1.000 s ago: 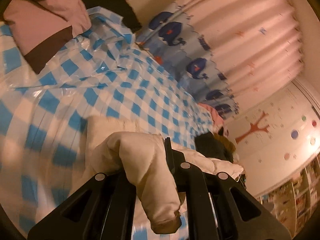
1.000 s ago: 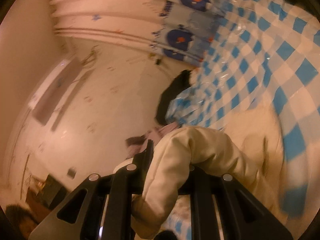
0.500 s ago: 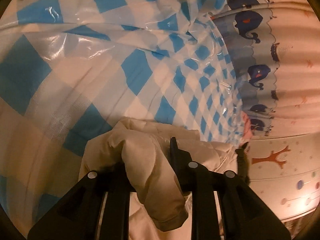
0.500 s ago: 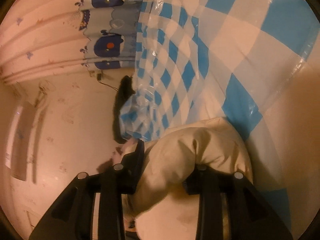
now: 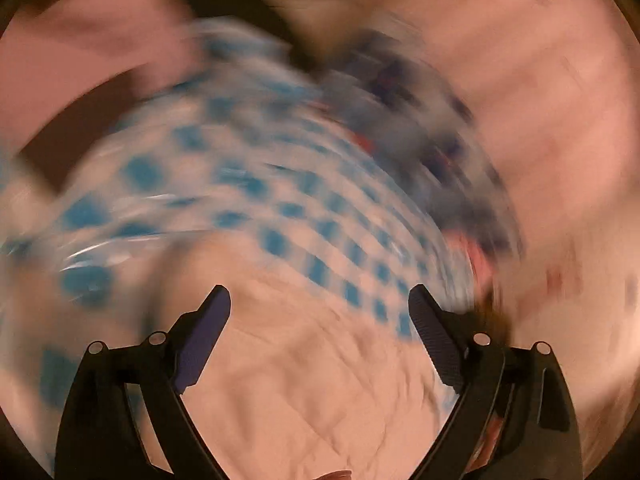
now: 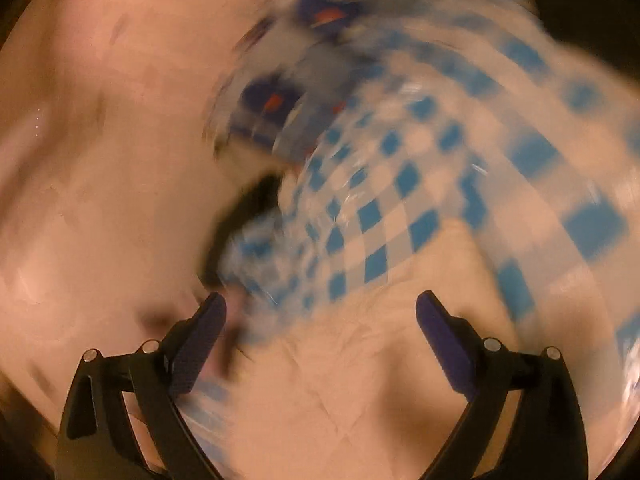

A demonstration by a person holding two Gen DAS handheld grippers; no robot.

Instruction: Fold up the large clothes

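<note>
A cream garment point(image 5: 304, 384) lies flat on the blue-and-white checked cover point(image 5: 248, 184), below and ahead of my left gripper point(image 5: 319, 300). That gripper's jaws are opening, spread wide, with nothing pinched between them. In the right wrist view the same cream garment point(image 6: 344, 384) spreads under my right gripper point(image 6: 321, 304), whose jaws are also opening wide and hold nothing. Both pictures are heavily motion-blurred.
The checked cover point(image 6: 440, 184) runs up to a whale-print curtain point(image 5: 432, 128) point(image 6: 280, 92). A dark garment point(image 5: 240, 4) lies at the far edge, and a dark shape point(image 6: 244, 216) sits by the cover's left edge. A pinkish wall point(image 6: 100, 160) fills the left.
Both grippers were shut on folds of the cream garment; now both stand wide apart and the cloth lies flat beneath them. Both views have swung and blurred.
</note>
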